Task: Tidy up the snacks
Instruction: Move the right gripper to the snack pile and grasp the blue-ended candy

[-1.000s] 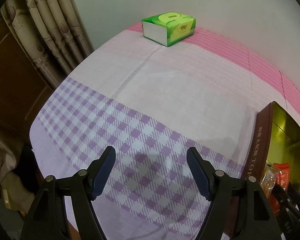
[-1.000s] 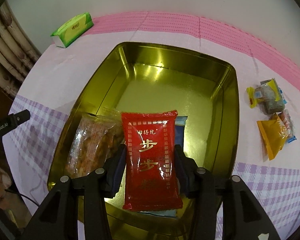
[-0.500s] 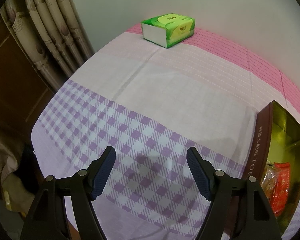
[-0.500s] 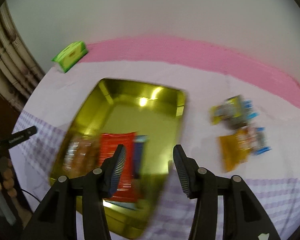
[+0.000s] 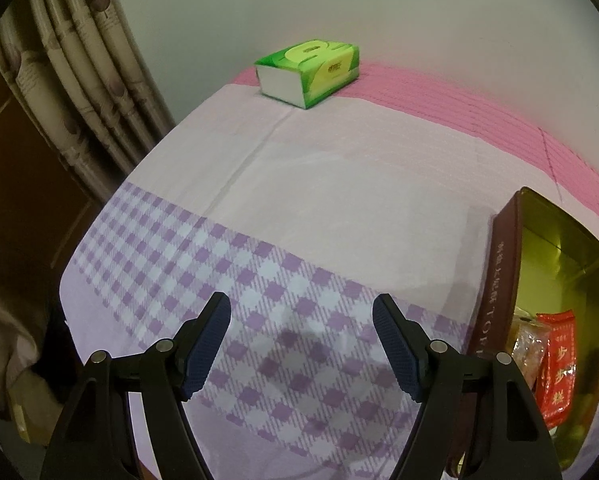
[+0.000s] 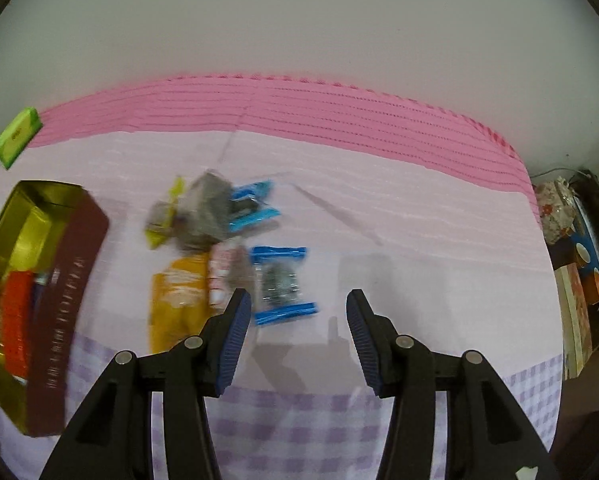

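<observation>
The right gripper [image 6: 295,320] hangs spread and empty over the bench [image 6: 419,216], near the loose snacks lying beside the tin [image 6: 65,300]. The left gripper [image 5: 301,344] is also spread, holding nothing, over checked cloth on the tin's other side. The likely step is picking the next packet: the blue-ended packet [image 6: 282,282], farthest from the tin and lying apart, looks easiest. Lower straight over it, pinch across its narrow middle, and avoid snagging the orange packet [image 6: 177,300] beside it. The red packet [image 5: 559,368] already lies in the tin.
</observation>
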